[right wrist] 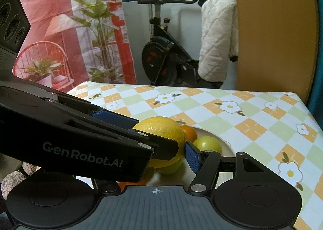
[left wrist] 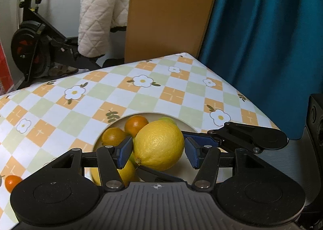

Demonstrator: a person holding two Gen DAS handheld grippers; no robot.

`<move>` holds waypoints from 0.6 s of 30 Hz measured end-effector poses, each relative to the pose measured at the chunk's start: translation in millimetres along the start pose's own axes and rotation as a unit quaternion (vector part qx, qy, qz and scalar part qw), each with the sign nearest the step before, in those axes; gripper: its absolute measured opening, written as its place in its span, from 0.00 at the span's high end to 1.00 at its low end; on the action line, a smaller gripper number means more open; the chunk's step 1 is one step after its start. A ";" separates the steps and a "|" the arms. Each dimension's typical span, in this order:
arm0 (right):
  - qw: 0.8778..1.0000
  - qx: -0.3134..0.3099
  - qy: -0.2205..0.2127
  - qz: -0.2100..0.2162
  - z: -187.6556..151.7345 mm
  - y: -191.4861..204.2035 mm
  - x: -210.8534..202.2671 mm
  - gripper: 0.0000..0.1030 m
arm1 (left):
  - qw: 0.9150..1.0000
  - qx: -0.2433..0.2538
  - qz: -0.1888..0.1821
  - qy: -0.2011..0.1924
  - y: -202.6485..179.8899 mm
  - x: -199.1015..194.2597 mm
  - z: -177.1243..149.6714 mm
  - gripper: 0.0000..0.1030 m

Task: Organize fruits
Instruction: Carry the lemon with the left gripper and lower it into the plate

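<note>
1. While I hold both tongs over the table (left wrist: 141,96) with the flowered cloth, the plate (left wrist: 186,124) of fruit lies just below them.
2. My left gripper (left wrist: 159,150) has its pads at both sides of the big lemon (left wrist: 159,145); they stand a little apart from the skin, so it is open.
3. My right gripper (right wrist: 161,145) is behind the left one in its view; only one pad shows, so I cannot tell its state.
4. The lemon lies on top of the pile. I judge it firm, rather heavy, and likely to roll, so I should take it at its widest middle.
5. Two small oranges (left wrist: 125,129) sit behind it; another orange (left wrist: 12,182) is alone on the cloth.
</note>
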State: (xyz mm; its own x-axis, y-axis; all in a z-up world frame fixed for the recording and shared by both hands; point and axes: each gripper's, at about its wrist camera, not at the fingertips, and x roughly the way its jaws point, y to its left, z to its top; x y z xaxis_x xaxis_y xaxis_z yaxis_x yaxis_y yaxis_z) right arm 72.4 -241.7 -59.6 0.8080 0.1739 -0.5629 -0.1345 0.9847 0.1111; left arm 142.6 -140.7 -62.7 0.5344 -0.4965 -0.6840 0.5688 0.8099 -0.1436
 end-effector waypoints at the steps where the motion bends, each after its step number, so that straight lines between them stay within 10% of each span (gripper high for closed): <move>1: 1.000 0.002 0.001 -0.002 -1.3 -2.6 -0.5 0.42 | 1.000 0.002 -0.001 0.002 -1.6 2.4 0.2 0.43; 18: 0.999 0.046 0.016 -0.022 -23.4 -36.7 4.0 0.42 | 0.999 0.017 -0.015 0.032 -16.4 33.1 0.1 0.42</move>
State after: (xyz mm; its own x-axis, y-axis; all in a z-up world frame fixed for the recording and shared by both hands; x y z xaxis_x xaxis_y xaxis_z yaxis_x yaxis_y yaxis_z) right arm 67.1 -276.8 -85.1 0.7934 0.1329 -0.5940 -0.0450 0.9860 0.1605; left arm 151.0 -170.5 -82.8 0.4759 -0.4987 -0.7245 0.6054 0.7832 -0.1415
